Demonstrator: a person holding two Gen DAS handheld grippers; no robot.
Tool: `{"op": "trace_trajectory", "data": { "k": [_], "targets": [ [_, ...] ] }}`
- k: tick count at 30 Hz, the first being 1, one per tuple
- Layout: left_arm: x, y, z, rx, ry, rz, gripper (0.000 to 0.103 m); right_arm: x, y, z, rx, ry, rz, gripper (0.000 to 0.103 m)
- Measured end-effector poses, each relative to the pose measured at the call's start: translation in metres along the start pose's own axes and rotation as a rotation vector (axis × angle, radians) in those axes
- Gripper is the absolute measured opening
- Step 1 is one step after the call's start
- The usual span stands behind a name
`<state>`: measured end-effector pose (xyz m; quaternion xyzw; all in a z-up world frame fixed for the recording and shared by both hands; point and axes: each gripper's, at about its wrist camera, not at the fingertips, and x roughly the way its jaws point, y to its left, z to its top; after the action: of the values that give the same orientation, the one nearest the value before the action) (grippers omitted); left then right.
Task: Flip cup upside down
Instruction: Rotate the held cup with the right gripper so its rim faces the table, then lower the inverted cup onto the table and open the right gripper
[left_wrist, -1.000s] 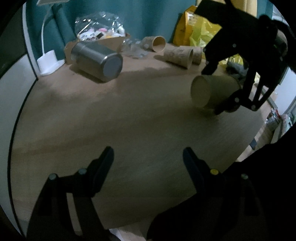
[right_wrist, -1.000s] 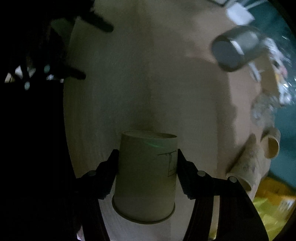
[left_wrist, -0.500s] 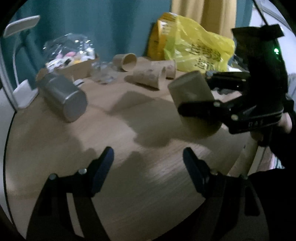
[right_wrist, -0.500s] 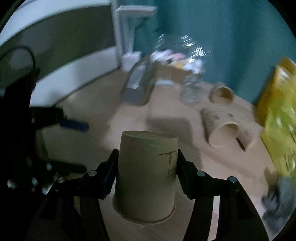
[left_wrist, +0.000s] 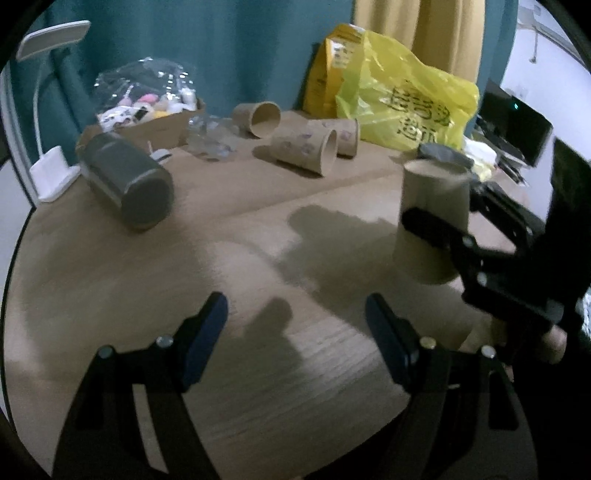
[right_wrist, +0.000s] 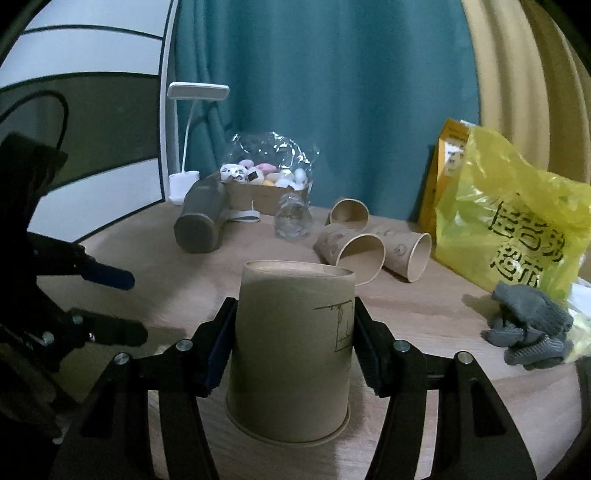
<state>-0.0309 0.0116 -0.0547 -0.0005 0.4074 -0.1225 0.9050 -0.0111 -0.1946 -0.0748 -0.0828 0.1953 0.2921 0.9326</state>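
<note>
Wooden table (right_wrist: 424, 306), teal curtain behind: paper cup (right_wrist: 291, 350) inverted, rim down.
Right gripper (right_wrist: 291, 350) fingers clamp its sides; left gripper (left_wrist: 295, 332) spread wide, holding nothing.

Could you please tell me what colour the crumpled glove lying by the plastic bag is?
Grey; the crumpled knitted glove shows best in the right wrist view.

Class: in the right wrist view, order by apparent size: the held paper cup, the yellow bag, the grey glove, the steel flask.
1. paper cup, inflated by nearness
2. yellow bag, a close call with the cup
3. grey glove and steel flask look alike
</note>
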Motion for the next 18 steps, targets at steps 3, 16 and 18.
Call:
{"op": "trace_trajectory", "data": {
  "k": [3, 16, 18],
  "targets": [
    [-0.002, 0.001, -0.003, -0.027, -0.020, 0.012, 0.078, -0.001, 0.004, -0.008, -0.025, -0.024, -0.026, 0.062],
    [-0.003, -0.001, -0.012, -0.052, -0.043, 0.012, 0.078, 0.002, 0.005, -0.037, -0.008, -0.054, -0.071, 0.063],
    [-0.005, -0.001, -0.013, -0.053, -0.047, 0.006, 0.078, 0.004, 0.006, -0.041, -0.013, -0.048, -0.074, 0.063]
  ]
}}
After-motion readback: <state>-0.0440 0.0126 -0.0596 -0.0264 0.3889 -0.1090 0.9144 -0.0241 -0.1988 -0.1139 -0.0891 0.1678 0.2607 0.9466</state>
